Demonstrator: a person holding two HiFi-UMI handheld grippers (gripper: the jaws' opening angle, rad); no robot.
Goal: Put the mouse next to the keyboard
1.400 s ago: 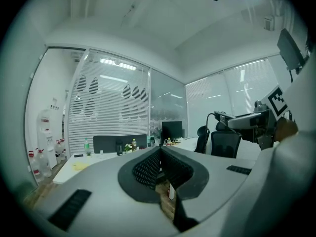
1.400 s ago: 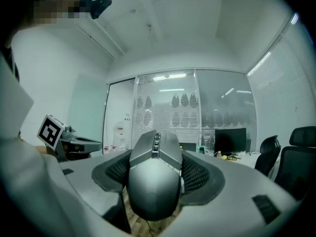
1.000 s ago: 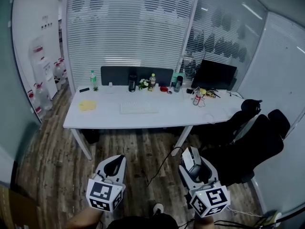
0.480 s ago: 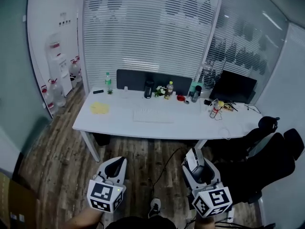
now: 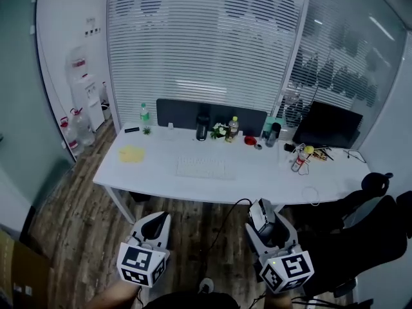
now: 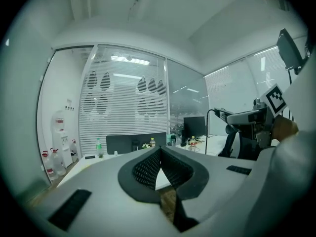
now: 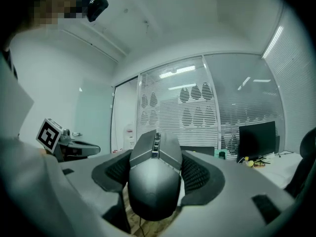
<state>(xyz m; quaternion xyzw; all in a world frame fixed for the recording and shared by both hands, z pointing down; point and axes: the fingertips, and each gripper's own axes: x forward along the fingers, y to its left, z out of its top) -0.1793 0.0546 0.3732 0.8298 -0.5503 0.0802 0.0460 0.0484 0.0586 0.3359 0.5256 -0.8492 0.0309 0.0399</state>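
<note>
A white keyboard [image 5: 206, 167] lies in the middle of the long white desk [image 5: 154, 169], far ahead of both grippers. My right gripper [image 5: 260, 211] is held low over the wooden floor, shut on a grey mouse [image 5: 259, 215]. In the right gripper view the mouse [image 7: 154, 177] fills the space between the black pads [image 7: 197, 174]. Its thin black cable [image 5: 222, 221] trails down towards the floor. My left gripper [image 5: 156, 221] hangs beside it at the left. In the left gripper view its jaws meet at the tips and hold nothing.
On the desk lie a yellow cloth [image 5: 132, 153], bottles [image 5: 145, 114] along a dark back screen, and a black monitor [image 5: 335, 126] at the right. Black office chairs [image 5: 376, 227] stand at the right. A water dispenser [image 5: 84, 95] is by the left wall, a cardboard box [image 5: 13, 275] at bottom left.
The desk has shifted lower and to the right in the head view and looks slightly nearer. Both grippers keep their place in the view, the mouse still held.
</note>
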